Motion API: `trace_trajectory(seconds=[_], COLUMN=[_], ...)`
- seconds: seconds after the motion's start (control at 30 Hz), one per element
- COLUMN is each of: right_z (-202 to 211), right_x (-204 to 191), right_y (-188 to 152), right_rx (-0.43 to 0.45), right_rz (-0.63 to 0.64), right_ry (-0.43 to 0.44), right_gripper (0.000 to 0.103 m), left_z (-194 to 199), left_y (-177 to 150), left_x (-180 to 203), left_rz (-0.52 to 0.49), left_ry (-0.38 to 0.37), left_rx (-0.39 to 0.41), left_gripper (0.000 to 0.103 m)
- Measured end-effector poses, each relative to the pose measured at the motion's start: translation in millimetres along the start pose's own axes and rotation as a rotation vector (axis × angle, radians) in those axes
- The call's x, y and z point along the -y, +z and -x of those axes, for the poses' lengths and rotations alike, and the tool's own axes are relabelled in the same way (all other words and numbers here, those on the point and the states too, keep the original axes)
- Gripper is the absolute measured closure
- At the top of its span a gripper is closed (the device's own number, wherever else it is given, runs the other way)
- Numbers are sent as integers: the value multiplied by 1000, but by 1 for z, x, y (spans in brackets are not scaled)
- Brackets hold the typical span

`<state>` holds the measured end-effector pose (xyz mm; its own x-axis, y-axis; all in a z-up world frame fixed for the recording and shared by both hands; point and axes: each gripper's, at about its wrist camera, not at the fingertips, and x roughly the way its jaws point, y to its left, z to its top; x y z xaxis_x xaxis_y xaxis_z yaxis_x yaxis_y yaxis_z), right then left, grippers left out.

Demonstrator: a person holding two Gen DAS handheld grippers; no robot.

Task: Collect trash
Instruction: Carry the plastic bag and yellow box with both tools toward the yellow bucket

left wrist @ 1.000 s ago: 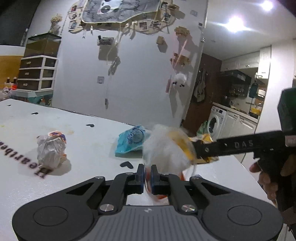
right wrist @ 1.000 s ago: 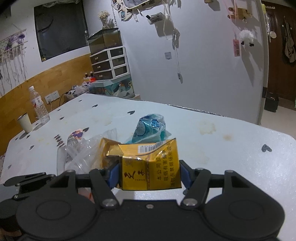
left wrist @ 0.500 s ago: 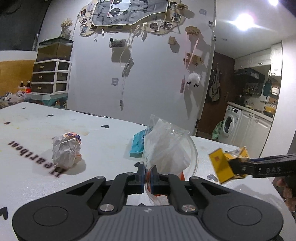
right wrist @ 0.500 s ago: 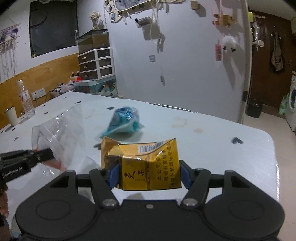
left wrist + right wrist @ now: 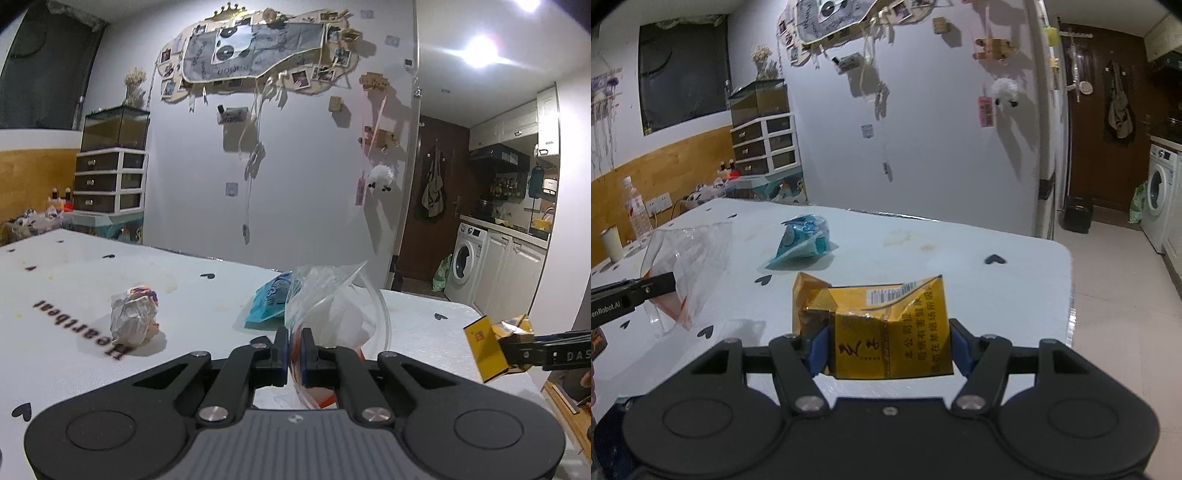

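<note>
**Yellow pack heading for the bag held open at the table's edge**

The right gripper is clamping a crushed yellow cigarette pack across its width, while the left gripper is pinching shut on the rim of a clear plastic bag with its mouth standing upward. Seen from the right wrist, the bag is lying to the left and slightly ahead, nothing between them. A blue wrapper is sitting just behind the bag on the white table, and a crumpled paper ball is waiting farther left, well apart; both look to be nearer the left hand.
</note>
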<state>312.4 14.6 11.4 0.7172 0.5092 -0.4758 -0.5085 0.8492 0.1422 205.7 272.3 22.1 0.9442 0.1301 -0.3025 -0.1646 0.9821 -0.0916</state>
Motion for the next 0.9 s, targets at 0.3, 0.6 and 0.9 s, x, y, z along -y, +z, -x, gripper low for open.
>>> trace_trajectory(seconds=[0.3, 0.6, 0.9], right_z=[47, 86, 135], right_x=[27, 56, 82], right_y=[-8, -14, -29], right_rx=[32, 62, 92], right_rz=[-23, -78, -106], right_ry=[-39, -88, -133], right_gripper=[37, 37, 37], left_z=[8, 35, 58], left_y=[1, 8, 4], left_x=[39, 90, 152], left_rz=[-66, -132, -176], left_ry=[-7, -69, -144], left_rx=[-22, -16, -23], left_gripper=[97, 97, 97])
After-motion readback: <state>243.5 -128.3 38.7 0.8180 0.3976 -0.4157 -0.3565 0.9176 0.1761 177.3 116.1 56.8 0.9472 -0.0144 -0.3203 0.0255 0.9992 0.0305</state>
